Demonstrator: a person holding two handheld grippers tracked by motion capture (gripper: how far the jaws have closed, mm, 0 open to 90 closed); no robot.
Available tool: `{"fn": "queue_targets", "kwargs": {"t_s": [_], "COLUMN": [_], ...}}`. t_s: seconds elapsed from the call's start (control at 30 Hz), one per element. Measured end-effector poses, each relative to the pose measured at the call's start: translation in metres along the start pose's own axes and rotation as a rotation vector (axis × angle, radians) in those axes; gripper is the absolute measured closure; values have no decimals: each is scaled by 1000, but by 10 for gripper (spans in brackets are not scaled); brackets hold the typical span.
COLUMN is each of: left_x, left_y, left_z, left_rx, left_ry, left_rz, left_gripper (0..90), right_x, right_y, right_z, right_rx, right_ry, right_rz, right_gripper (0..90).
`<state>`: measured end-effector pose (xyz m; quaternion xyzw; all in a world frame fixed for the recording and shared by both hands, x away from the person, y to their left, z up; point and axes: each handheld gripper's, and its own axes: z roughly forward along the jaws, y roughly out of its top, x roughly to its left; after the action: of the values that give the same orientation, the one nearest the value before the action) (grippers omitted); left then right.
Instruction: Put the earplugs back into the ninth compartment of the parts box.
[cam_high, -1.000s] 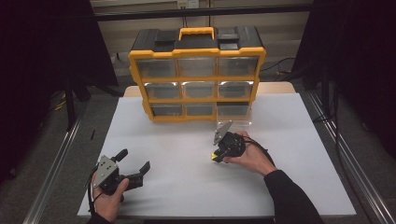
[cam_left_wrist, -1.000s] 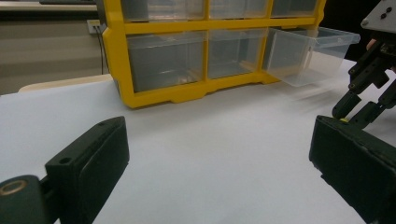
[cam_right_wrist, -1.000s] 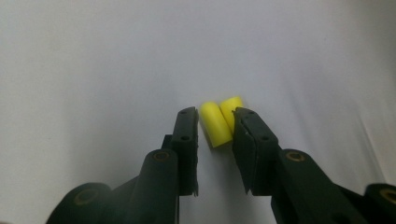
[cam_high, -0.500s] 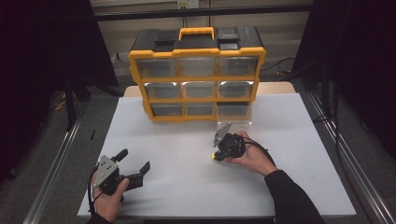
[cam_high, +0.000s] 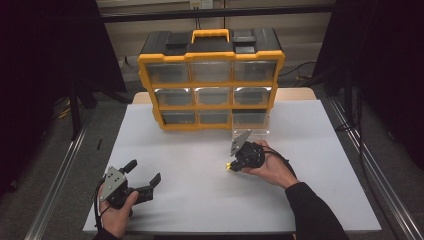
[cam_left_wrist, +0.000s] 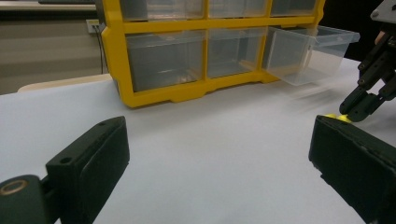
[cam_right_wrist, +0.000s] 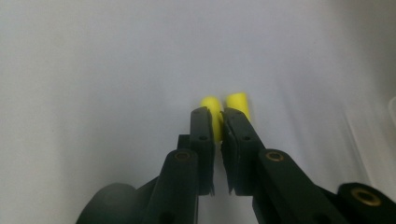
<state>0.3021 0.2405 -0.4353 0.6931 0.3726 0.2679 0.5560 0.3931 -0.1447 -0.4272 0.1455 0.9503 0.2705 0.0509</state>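
Observation:
Two small yellow plugs lie on the white table. One plug (cam_right_wrist: 211, 103) sits pinched between the tips of my right gripper (cam_right_wrist: 217, 114), whose jaws have just been closing. The other plug (cam_right_wrist: 239, 103) lies just beyond the right-hand jaw tip. From above, that gripper (cam_high: 231, 165) points down at the yellow pieces (cam_high: 228, 167) in front of the organiser. My left gripper (cam_high: 143, 172) rests low at the table's front left, open and holding nothing. In its own view its jaws stand wide apart (cam_left_wrist: 219, 158), and the right gripper (cam_left_wrist: 359, 105) shows over a yellow piece (cam_left_wrist: 344, 118).
A yellow and black organiser (cam_high: 210, 75) with clear drawers stands at the back of the table (cam_high: 200, 200). Its bottom right drawer (cam_high: 250, 126) is pulled out, just behind my right gripper. Dark stands flank the table.

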Motion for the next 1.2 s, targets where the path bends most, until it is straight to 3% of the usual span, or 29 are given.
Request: {"fn": "queue_targets", "kwargs": {"t_s": [1.2], "left_x": [-1], "left_y": [0], "left_z": [0], "left_rx": [-5], "left_ry": [-3], "left_rz": [-4], "left_gripper": [51], "right_x": [-3], "right_y": [-4], "right_z": [-33], "right_rx": [-108], "right_ry": [-32], "right_rz": [37], "right_gripper": [831]}}
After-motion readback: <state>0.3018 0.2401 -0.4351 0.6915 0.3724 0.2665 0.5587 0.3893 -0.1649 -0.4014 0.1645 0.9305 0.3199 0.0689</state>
